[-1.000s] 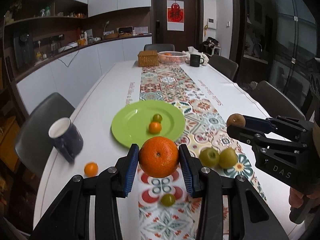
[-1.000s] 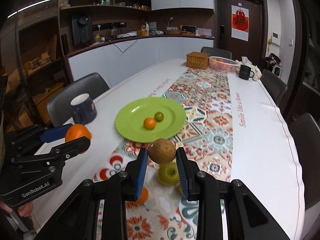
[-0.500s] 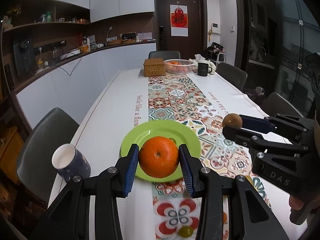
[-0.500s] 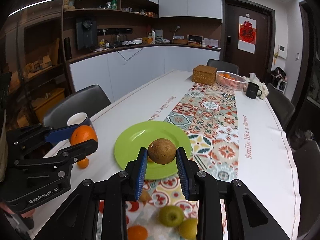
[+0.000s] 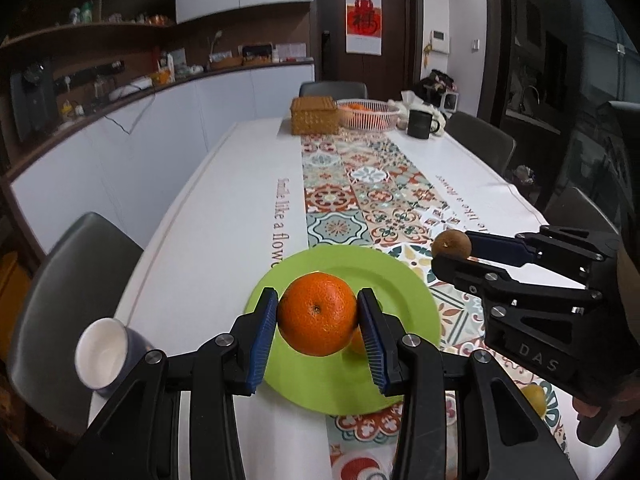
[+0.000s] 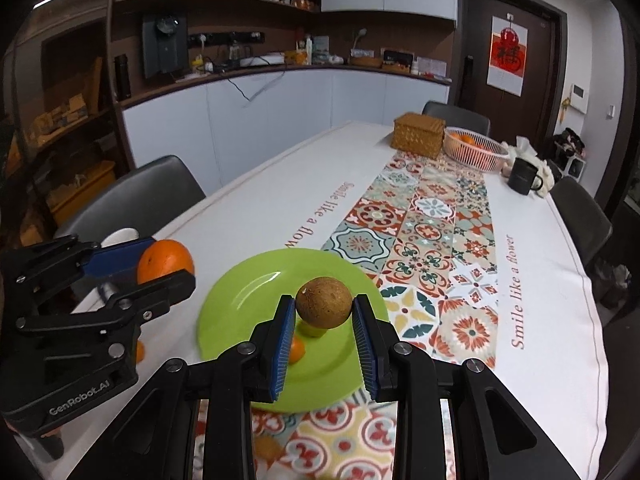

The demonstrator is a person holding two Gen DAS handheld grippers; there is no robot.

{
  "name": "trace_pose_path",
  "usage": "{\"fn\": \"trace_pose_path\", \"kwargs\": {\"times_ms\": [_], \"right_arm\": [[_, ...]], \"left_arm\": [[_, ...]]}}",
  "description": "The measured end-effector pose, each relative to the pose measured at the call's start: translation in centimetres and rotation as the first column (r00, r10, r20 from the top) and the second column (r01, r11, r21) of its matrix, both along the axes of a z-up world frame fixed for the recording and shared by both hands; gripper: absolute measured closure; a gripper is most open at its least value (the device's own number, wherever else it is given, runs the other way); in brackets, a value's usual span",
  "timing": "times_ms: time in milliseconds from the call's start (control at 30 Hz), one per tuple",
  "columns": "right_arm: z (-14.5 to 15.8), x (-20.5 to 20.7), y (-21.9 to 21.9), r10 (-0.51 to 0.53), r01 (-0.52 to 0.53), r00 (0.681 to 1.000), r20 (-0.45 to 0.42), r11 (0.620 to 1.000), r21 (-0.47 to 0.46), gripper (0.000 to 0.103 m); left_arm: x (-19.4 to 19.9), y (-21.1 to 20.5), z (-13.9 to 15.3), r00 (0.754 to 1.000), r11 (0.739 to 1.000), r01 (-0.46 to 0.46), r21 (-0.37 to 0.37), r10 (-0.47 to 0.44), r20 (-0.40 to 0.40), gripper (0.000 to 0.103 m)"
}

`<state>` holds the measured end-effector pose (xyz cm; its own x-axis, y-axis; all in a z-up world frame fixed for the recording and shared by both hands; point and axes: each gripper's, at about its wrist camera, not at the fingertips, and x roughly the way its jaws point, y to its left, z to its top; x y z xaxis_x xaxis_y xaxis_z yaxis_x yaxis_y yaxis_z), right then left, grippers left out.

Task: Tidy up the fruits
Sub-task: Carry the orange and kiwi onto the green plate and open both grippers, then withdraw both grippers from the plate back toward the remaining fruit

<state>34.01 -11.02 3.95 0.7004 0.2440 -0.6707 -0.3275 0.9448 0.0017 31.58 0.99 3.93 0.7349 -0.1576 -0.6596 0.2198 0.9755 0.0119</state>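
Stretching away from both cameras, the long white-clothed dining table (image 5: 224, 216) runs toward a dark brown door (image 5: 364, 24), with dark grey chairs (image 5: 76, 280) along its sides and white lower cabinets (image 6: 248, 120) under a cluttered wooden counter on the left. Much of the cloth between the near plate and the far end is bare, on both sides of the patterned tile-print runner (image 5: 360, 184) down the middle.

At the far end stand a woven wicker box (image 5: 314, 115), a pale wire basket (image 5: 370, 114) with orange fruit in it, and a black mug (image 5: 420, 125). Near the left edge a dark blue mug with a white inside (image 5: 106, 352) stands apart from the plate.

The round lime-green plate (image 6: 248, 292) lies partly on the runner, just ahead of both tools; a small orange fruit (image 6: 297, 350) and a small green one (image 6: 312, 330) lie on it, mostly hidden behind the right claw's blue pads.

The left gripper (image 5: 318, 320) is clamped on a large round orange (image 5: 318, 314), held in the air over the plate's near half. The right gripper (image 6: 323, 308) is clamped on a small brown rough-skinned fruit (image 6: 324, 302), also above the plate. A yellowish fruit (image 5: 534, 398) lies on the runner near the table's close end.
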Motion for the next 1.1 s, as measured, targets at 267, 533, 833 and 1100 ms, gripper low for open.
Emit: {"fn": "trace_pose_path", "kwargs": {"times_ms": [267,533,833,1100], "right_arm": [[-3.1,5.2,0.8,0.020,-0.021,0.993,-0.117,1.000,-0.006,0.072],[-7.1,6.9,0.7,0.017,-0.024,0.968,-0.251,0.999,-0.025,0.072],[-6.9,6.1,0.3,0.004,-0.011,0.969,-0.245,1.000,-0.028,0.063],[-3.8,2.2,-0.8,-0.012,0.009,0.989,-0.148,1.000,-0.020,0.056]], "left_arm": [[4.8,0.2,-3.4,0.994,1.000,0.004,0.002,-0.004,-0.110,0.063],[7.2,0.3,-7.4,0.973,1.000,-0.012,0.023,0.017,-0.228,0.062],[5.9,0.4,-6.7,0.974,0.999,-0.029,0.035,0.036,-0.222,0.051],[1.1,0.7,-2.1,0.994,0.998,-0.055,0.043,0.059,-0.091,0.034]]}}
